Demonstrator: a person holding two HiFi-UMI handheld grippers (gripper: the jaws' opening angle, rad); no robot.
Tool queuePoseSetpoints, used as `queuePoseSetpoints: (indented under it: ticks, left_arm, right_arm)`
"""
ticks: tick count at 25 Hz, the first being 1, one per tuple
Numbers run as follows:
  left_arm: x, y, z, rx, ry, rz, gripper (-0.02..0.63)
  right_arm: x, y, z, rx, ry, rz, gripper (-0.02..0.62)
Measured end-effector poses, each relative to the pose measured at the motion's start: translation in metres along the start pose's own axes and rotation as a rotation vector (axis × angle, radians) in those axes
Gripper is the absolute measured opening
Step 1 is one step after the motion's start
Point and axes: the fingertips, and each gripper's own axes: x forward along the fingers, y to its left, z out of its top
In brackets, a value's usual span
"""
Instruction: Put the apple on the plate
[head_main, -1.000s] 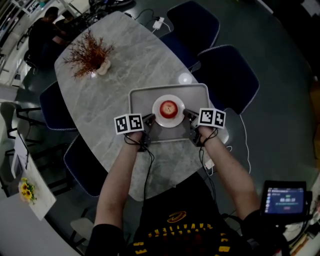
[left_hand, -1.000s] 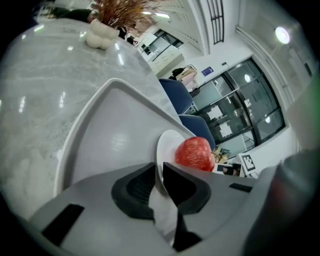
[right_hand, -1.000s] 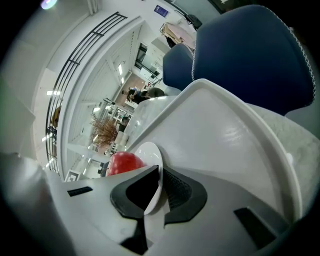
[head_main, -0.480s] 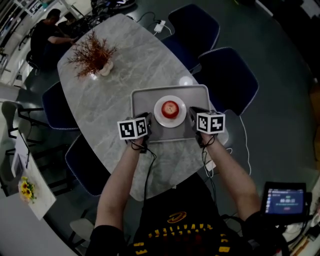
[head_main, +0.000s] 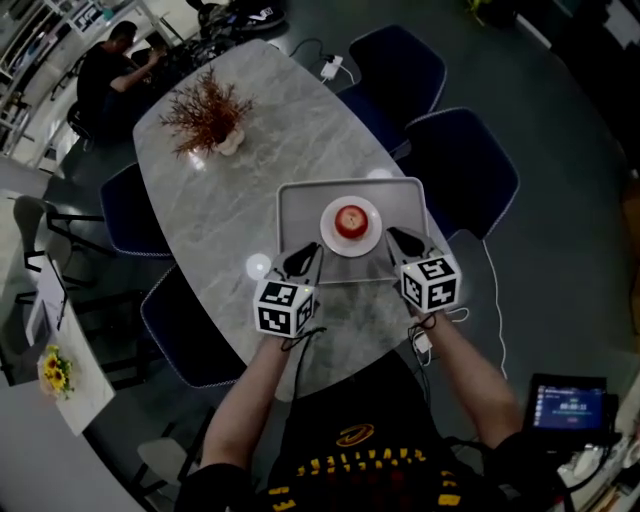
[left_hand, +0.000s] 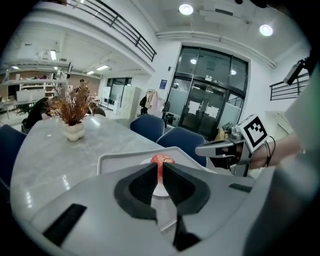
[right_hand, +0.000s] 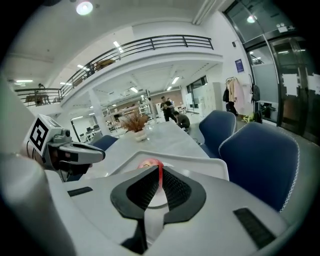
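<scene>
the head view looks steeply down from high above the marble table (head_main: 225, 200), taking in the whole tray (head_main: 300, 215) and both grippers. the left gripper view sits low and close behind the left gripper (head_main: 303, 262), facing along its jaws; the apple (head_main: 351, 219) shows just past the jaw tips, with the right gripper (head_main: 398, 242) off to the right of them. the right gripper view faces likewise along its own jaws, the apple just beyond the tips and the left gripper to their left. all three views share the apple, tray, dried plant (head_main: 208, 105) and blue chairs (head_main: 460, 165).
</scene>
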Motion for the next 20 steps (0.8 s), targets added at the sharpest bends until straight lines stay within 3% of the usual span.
queuePoseSetpoints:
  ticks: [7, 20]
  left_arm:
    - [-0.031, -0.027, 0.025, 0.06, -0.115, 0.003, 0.002]
    - [-0.089, -0.084, 0.074, 0.134, -0.294, -0.096, 0.002]
  right_arm:
    - [-0.027, 0.036, 0.019, -0.018, -0.105, 0.061, 0.028]
    - [-0.089, 0.094, 0.072, -0.108, -0.296, 0.111, 0.006]
